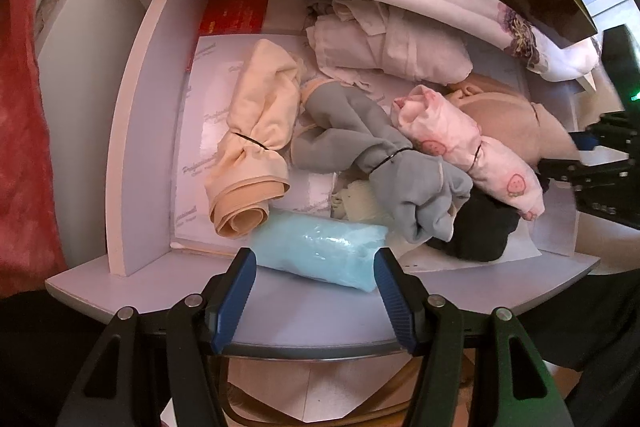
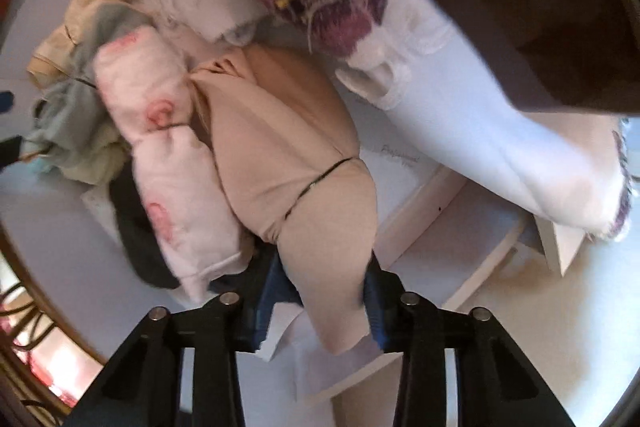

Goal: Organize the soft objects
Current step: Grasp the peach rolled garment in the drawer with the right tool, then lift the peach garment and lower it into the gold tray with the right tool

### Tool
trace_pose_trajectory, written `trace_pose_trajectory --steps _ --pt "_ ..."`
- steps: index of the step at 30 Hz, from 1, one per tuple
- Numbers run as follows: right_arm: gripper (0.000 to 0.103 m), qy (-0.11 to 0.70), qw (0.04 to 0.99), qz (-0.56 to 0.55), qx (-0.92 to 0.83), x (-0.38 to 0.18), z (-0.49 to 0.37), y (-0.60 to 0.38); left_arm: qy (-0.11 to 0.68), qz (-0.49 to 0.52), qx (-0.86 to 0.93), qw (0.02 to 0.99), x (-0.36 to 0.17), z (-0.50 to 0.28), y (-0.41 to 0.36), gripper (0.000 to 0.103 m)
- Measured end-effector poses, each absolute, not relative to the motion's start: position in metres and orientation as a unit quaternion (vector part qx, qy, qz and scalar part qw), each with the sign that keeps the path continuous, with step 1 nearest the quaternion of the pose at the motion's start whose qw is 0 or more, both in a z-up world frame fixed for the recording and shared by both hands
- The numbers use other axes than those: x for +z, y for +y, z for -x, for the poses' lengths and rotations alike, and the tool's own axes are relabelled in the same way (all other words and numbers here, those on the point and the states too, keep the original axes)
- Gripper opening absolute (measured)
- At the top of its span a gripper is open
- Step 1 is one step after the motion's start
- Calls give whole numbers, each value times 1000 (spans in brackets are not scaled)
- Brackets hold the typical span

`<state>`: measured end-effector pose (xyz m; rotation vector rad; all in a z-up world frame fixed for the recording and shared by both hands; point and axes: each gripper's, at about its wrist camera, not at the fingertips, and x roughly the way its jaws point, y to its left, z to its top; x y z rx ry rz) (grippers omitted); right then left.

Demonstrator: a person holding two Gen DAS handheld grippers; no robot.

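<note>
The left hand-held gripper (image 1: 316, 259) points straight down over the front edge of an open drawer (image 1: 132, 131), its blue pads set on either side of a pale blue roll in clear wrap (image 1: 320, 247). The pads look to be pressing the roll's two ends, so it seems grasped, though the near edge of the view makes the contact hard to swear to.

The right hand-held gripper (image 2: 324, 291) is clenched on the lower end of a beige bundle tied with a black band (image 2: 296, 163). That bundle lies at the drawer's right side, with a pink printed roll (image 2: 160, 131) touching it at 9 o'clock. From the blue roll, a grey bundle (image 1: 360, 143) lies at 12 o'clock and a cream bundle (image 1: 256, 131) at 10 o'clock.
</note>
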<state>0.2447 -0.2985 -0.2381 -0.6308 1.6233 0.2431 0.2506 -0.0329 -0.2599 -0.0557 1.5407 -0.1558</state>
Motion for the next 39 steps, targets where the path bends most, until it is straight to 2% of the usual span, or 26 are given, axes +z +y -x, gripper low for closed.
trace_pose_trajectory --steps 2,12,16,17,19,22,24,28,30,33,39 --pt "36 719 636 259 105 -232 -242 -300 694 24 -79 715 -260 -250 -35 57" --pt "27 741 634 205 83 -203 -212 -298 677 6 -134 723 -263 -245 -56 57" --pt "27 752 630 180 68 -221 -207 -291 679 2 -138 721 -266 -244 -61 63" --pt "28 754 630 175 61 -225 -206 -290 684 2 -135 717 -268 -244 -61 66" --pt "37 760 628 164 36 -235 -212 -286 689 -3 -130 713 -273 -244 -61 70" --pt "43 761 634 136 10 -262 -216 -296 688 -1 -129 714 -273 -243 -60 70" --pt "59 755 643 131 1 -271 -219 -296 690 -2 -129 712 -276 -242 -61 70" --pt "62 747 653 125 -6 -282 -224 -302 693 2 -131 709 -278 -243 -55 70" --pt "60 743 658 123 -7 -287 -223 -304 695 4 -132 706 -280 -244 -54 70" --pt "42 736 662 139 5 -281 -215 -297 698 8 -131 704 -285 -246 -54 70" --pt "36 726 680 103 -2 -253 -185 -279 698 0 -122 706 -287 -246 -56 69"
